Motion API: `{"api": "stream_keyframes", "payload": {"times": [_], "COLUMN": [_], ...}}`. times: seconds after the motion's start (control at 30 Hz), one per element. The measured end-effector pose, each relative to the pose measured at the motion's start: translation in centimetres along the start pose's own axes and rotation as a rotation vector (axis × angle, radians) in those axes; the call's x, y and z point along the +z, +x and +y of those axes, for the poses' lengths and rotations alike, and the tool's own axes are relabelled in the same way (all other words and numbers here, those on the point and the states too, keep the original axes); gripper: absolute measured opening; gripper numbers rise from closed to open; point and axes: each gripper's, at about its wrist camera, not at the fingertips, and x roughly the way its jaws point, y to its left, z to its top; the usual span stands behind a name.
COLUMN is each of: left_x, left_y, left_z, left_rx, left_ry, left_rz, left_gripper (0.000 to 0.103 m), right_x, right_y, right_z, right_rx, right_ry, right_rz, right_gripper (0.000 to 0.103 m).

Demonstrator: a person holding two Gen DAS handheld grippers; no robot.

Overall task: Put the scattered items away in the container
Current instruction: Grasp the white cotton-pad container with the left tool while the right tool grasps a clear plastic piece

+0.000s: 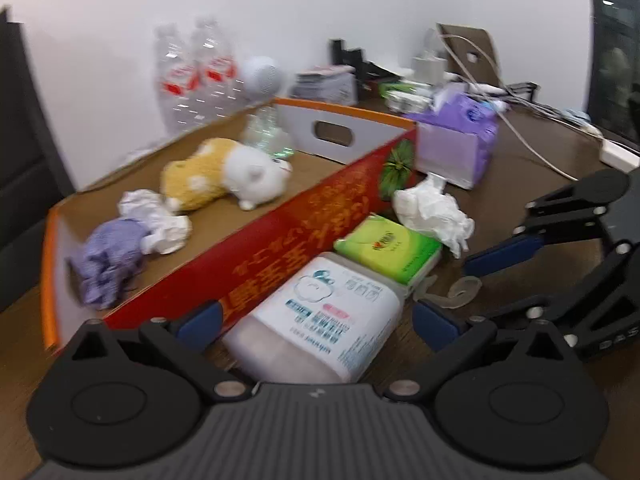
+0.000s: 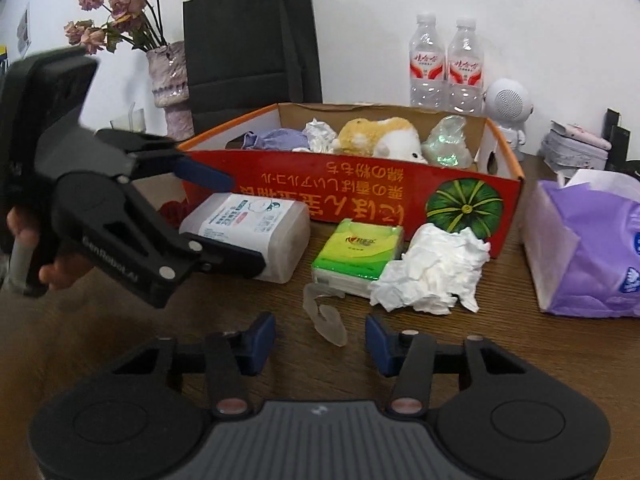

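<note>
Currently — left gripper jaws apart, straddling wet-wipes tub, no clamp | right gripper jaws apart around clear plastic scrap | both items beside red cardboard box

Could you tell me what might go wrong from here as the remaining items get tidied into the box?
1. The left tongs straddle the wide wipes tub, which lies against the red box; one finger may jam on the box wall.
2. The right tongs flank a thin clear plastic scrap lying flat, so they could close without catching it.
3. Both tongs work close together and could collide.
</note>
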Motion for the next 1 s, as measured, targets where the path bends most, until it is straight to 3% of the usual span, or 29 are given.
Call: {"api": "stream_keyframes", "payload": {"times": [0.1,0.23,0.4,0.43,0.5,0.6,0.73,0.87,1.0], "left_x": [0.3,0.4,0.5,0.6,0.9,0.9,0.0,-2.1,-4.5], "left_y": [0.2,-0.7,-0.5,-0.1,0.5,0.2,-2.4,-5.9,-8.7], "left_z": [-0.1,-1.4,-4.3,-4.7,-5.0,-5.7,-7.6,-11.3,-14.4], "left_rx": [-0.004,-0.010,-0.013,0.002,0.033,0.061,0.149,0.279,0.394], "left_ry": [0.007,0.028,0.073,0.066,0.028,-0.037,-0.151,-0.194,-0.313], "left_rz": [0.026,0.073,0.132,0.142,0.154,0.156,0.119,0.040,0.037], "left_gripper": [0.087,0.078,0.079,0.079,0.069,0.069,0.068,0.068,0.068], "right_x": [0.1,0.0,-0.4,-0.4,-0.7,-1.4,-2.9,-4.8,-6.4], "right_y": [0.2,-0.1,-0.9,-1.1,-1.8,-3.3,-5.9,-8.6,-10.6], "right_z": [-0.1,-0.6,-1.1,-1.2,-1.4,-1.9,-1.8,-0.5,1.0], "right_rx": [-0.019,-0.019,-0.021,-0.020,-0.028,-0.043,-0.042,-0.036,-0.057], "right_ry": [-0.007,-0.003,0.016,0.019,0.027,0.049,0.076,0.077,0.065], "right_rz": [-0.009,-0.010,-0.015,-0.018,-0.028,-0.035,-0.035,-0.037,-0.025], "right_gripper": [0.031,0.015,0.011,0.010,0.009,0.009,0.009,0.009,0.009]}}
